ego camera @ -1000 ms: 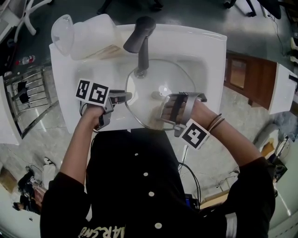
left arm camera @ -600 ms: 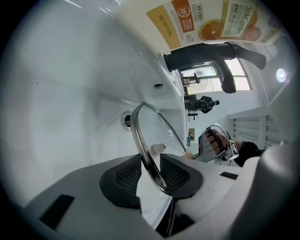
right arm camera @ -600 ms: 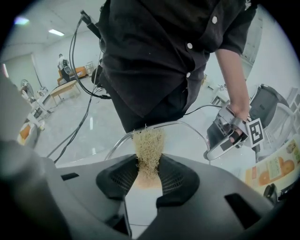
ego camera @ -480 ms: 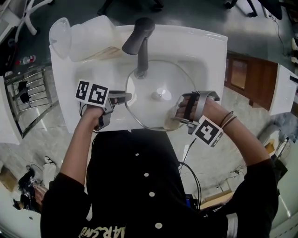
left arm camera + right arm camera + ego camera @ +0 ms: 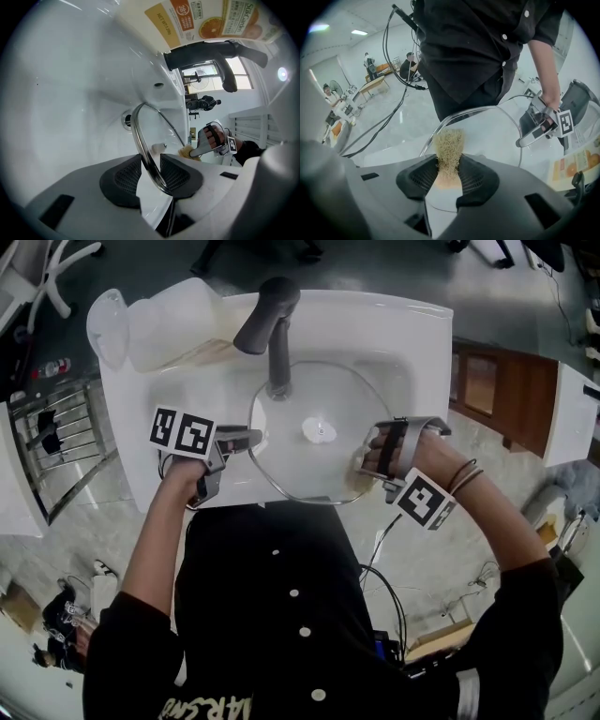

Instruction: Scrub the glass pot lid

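Leftmost, the left gripper [image 5: 251,439] is clamped on the metal rim of the glass pot lid [image 5: 305,463], held over the sink [image 5: 422,343]. At the lid's opposite edge, the right gripper [image 5: 367,465] pinches a tan scrub pad [image 5: 449,143].

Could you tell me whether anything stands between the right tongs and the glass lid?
Nothing visible does. The right tongs grip a scouring pad, whose free end seems to touch the lid near its right edge. The left tongs clamp the lid's rim on the opposite side, over the sink.
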A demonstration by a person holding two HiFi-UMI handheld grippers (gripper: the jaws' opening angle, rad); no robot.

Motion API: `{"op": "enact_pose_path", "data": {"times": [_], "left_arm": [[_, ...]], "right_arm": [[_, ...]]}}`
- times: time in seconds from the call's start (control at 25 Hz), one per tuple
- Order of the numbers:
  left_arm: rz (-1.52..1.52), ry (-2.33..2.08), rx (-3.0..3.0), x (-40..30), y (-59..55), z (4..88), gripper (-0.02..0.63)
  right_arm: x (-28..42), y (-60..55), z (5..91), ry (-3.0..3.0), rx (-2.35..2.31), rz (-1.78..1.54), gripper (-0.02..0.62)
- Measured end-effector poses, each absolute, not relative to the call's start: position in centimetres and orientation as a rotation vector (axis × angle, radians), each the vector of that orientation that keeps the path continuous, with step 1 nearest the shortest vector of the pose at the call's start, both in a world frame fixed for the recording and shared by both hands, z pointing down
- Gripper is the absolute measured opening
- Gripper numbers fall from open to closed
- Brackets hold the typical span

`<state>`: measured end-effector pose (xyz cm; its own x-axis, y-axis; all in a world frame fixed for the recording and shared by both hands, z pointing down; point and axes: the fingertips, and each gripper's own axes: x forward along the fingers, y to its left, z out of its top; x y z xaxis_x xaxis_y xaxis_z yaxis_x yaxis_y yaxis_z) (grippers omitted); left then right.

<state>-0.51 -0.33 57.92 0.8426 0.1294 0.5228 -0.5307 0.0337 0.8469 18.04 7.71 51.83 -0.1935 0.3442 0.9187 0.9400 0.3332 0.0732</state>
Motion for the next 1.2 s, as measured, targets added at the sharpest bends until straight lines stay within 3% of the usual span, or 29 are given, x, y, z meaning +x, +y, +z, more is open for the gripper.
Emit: {"op": "enact_pose_path", "data": {"times": [0.52, 0.84, 1.2], "left_arm": [[0.844, -0.626, 1.804, -3.0, -3.5, 56.9, 0.184], [0.600, -0.855, 2.190, -4.2, -7.3, 47.6, 0.047], [0.327, -1.075, 2.503, -7.6, -6.7, 34.4, 0.026]], "right_arm": [[15.0, -2.7, 48.4, -1.872, -0.129, -0.705, 0.144], [15.1, -5.6, 42.9, -2.018, 0.564, -0.347, 0.144], [14.7, -5.8, 34.1, -2.207, 1.054, -0.164, 0.144]]}}
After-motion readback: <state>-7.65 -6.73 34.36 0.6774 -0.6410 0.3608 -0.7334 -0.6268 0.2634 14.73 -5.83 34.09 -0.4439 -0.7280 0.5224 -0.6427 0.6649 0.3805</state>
